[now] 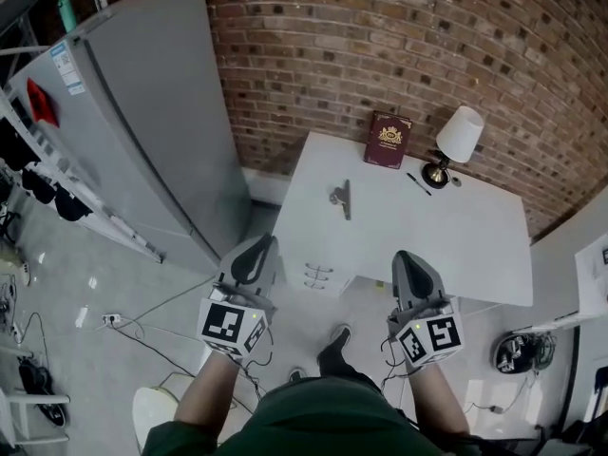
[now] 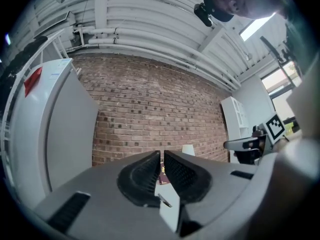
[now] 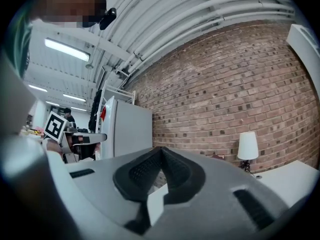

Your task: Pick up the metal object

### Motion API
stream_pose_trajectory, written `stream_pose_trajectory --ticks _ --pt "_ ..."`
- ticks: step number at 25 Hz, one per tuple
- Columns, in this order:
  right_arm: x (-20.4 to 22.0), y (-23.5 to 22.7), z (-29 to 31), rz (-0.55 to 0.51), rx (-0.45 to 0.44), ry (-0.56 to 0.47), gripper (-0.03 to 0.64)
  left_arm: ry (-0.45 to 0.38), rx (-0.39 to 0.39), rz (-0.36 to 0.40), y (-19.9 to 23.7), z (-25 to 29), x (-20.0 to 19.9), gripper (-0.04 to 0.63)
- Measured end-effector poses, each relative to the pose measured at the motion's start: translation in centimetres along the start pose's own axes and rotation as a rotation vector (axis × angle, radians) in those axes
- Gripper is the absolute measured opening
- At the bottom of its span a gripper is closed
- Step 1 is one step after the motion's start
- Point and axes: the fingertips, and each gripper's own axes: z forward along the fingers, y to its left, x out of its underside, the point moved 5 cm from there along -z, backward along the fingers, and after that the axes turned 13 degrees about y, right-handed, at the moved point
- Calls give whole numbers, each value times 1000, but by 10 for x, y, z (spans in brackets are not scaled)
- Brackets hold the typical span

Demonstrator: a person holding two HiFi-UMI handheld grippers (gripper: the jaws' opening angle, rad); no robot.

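Red brick wall point(image 1: 399, 46) closes off the far side of the room, with a tall grey refrigerator point(image 1: 142, 112) against it at the left and a white desk point(image 1: 418, 231) pushed up to it further right.

Nearest the refrigerator, the left gripper point(image 1: 258, 250) hangs over the floor just short of the desk's near left corner. Its own view shows the left gripper point(image 2: 162, 156) clenched to a thin slit with nothing between the ribbed pads.

Ahead of it and a little to its right, the small silver metal object point(image 1: 342, 199) lies flat on the left part of the desk. It is untouched and well apart from both grippers, though nearer the left one.

Beyond that, a dark red book with a gold crest point(image 1: 388, 140) stands against the brick. A thin black pen point(image 1: 418, 183) lies to its right, and a lamp with a white shade and brass foot point(image 1: 454, 145) stands by the wall past the pen.

On the right, the right gripper point(image 1: 410, 259) hovers at the desk's near edge, level with the left one. The metal object lies ahead of it and off to its left. In its own view the right gripper point(image 3: 161, 151) is clamped tip to tip on nothing.
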Motion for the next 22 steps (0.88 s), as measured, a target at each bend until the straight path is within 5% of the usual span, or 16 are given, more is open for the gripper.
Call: stream_pose_trajectory --ticks 8,22 --pt "-13 -53 75 7 -92 -8 3 7 -70 -15 19 67 -13 21" --pt "-7 -158 139 54 -119 19 2 52 -57 -75 4 189 -22 21"
